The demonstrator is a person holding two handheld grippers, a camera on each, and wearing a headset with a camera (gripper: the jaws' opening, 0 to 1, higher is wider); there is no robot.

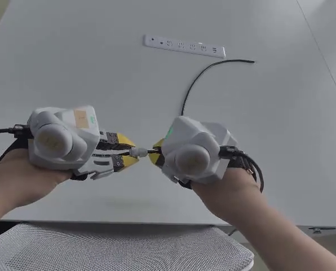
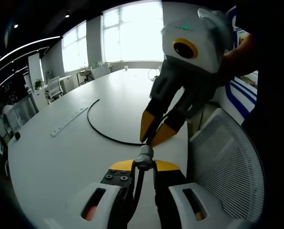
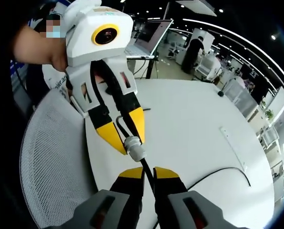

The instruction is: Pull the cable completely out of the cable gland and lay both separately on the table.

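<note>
Left hand-held gripper [image 1: 128, 151] has its yellow-tipped jaws closed on the small pale cable gland [image 1: 138, 151], pinching it by its body. Facing it, the right hand-held gripper [image 1: 155, 152] is closed on the black cable [image 1: 199, 79] just beside the gland's mouth, so the two sets of tips nearly meet. The cable is not yet out: in both gripper views it enters the gland, and a short black length shows behind the gland between the left jaws. Beyond the right hand-held gripper the cable curves away across the white tabletop [image 1: 72, 73], its free end lying loose near a white power strip [image 1: 185, 46] on the far side. Both tools are held low over the near part of the tabletop, with a mesh chair [image 1: 128, 248] below its edge. The likely trouble is slip. The gland is round and smooth, so a hard pull could twist it out of the left hand-held gripper, and it might then roll off the near edge. If the gland's seal grips tightly, the cable may slide through the right jaws instead of coming free. A sudden release could whip the loose end toward the power strip. No writing is readable: an orange sticker [image 1: 80, 118] on the left casing looks blank, and lettering on a blue-and-white board [image 2: 238, 90] is too small.
</note>
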